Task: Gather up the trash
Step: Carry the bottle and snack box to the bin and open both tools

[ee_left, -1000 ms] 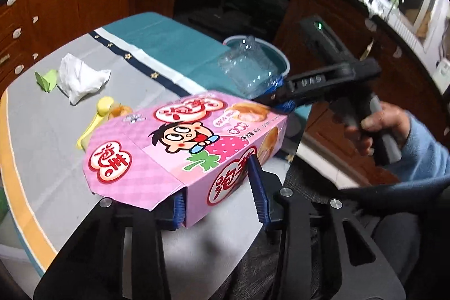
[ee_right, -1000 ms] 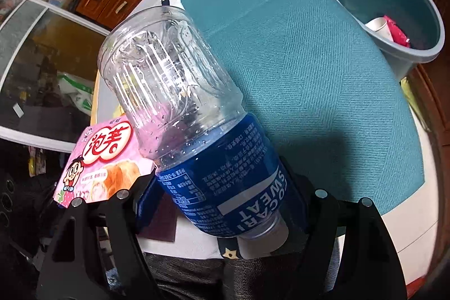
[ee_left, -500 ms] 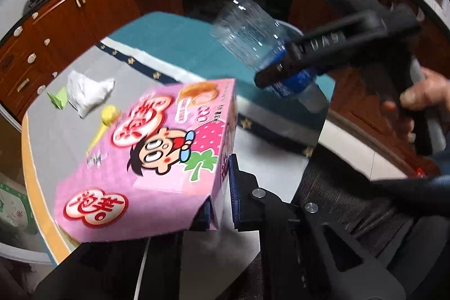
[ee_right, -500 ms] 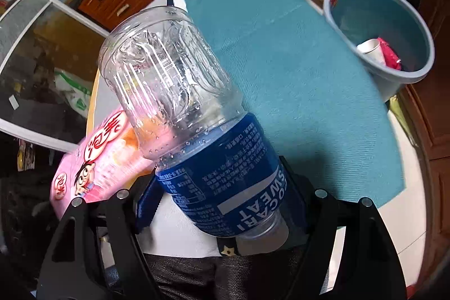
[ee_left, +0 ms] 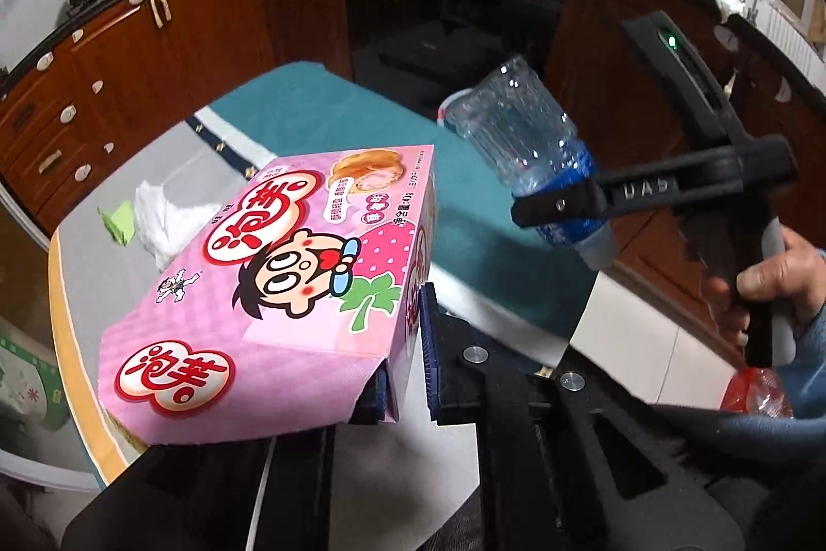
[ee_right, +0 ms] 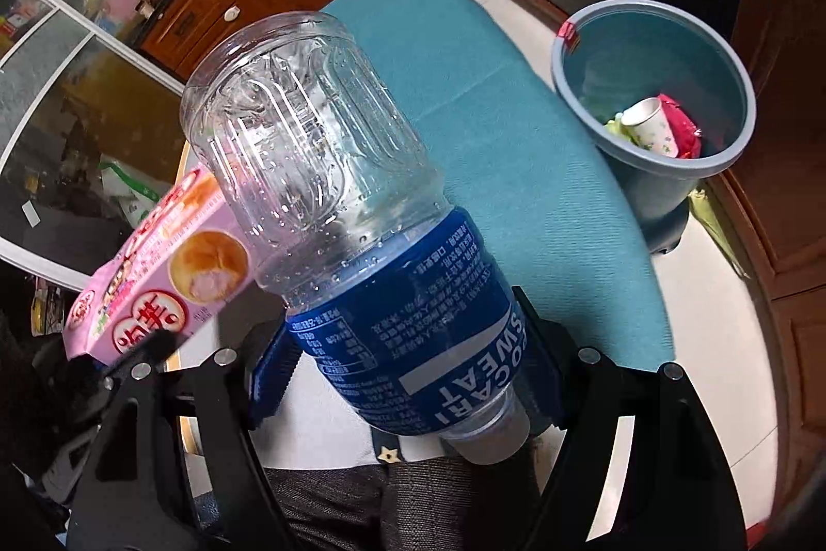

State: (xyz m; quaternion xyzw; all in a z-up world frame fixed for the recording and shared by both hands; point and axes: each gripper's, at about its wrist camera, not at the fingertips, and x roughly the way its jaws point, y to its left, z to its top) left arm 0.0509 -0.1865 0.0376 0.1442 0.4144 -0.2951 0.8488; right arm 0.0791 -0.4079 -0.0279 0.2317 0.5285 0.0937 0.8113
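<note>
Table (ee_left: 217,169) with a grey and teal cloth fills the middle of both views, and brown kitchen cabinets (ee_left: 170,34) stand behind it. Next in size is the blue-grey bin (ee_right: 723,161), which stands on the floor just beside the teal end of the table; inside it lie a paper cup (ee_right: 651,127) and a red wrapper (ee_right: 681,127). The pink snack box (ee_left: 289,287) is held above the table, tilted, with its printed face turned up; the left gripper (ee_left: 408,344) is pinching it at its near end, with the 2 jaws pressed almost together on the thin edge of the cardboard. The clear plastic bottle (ee_right: 330,210) with a blue label is also in the air, to the right of the box and near it; its cap end points toward the right gripper's camera and its bottom points away, toward the table. The right gripper (ee_right: 408,360) holds this bottle across the blue label, its 2 jaws spread wide and pressing on both sides of it. A hand (ee_left: 769,277) in a blue sleeve grips the handle of the right gripper. On the grey part of the table lie a crumpled white tissue (ee_left: 157,215) and, touching it, a small green paper (ee_left: 117,223).
</note>
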